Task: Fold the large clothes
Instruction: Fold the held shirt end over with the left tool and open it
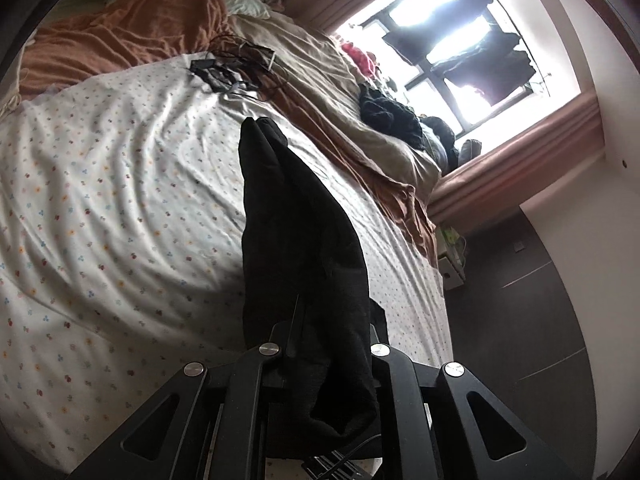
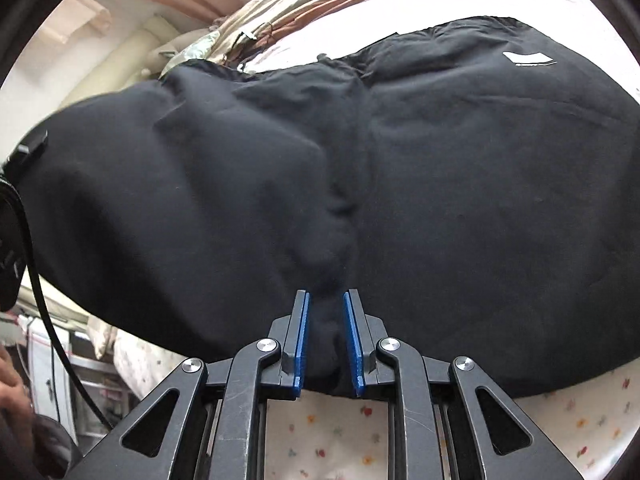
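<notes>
Folding looks to be mid-carry: both claws have a piece of the black garment (image 2: 400, 168) and one side of it appears raised off the bed.

In the right wrist view, at the bottom centre of the frame, the right gripper (image 2: 326, 338) has its blue pads (image 2: 301, 344) drawn in on a bunched ridge of the cloth, pinching it between them. From that pinch the garment spreads upward and outward to fill most of the frame, its right part lying flat on the flowered sheet (image 2: 328, 440), its left part ballooning up toward the middle left edge. A small white label (image 2: 527, 58) shows near the upper right.

In the left wrist view, the left gripper (image 1: 326, 344) at the bottom centre is wrapped in the same cloth; its pads are hidden, yet fabric passes between the fingers and hangs out the back, so I judge it clamped on the garment. A dark narrow fold stands up from it toward the frame's centre.

Next move, I judge: bring the raised side across onto the flat side, edges matched, and let go only once the cloth rests. Beyond, in the upper left, lies an orange blanket (image 1: 132, 28); the window (image 1: 452, 48) is upper right.
</notes>
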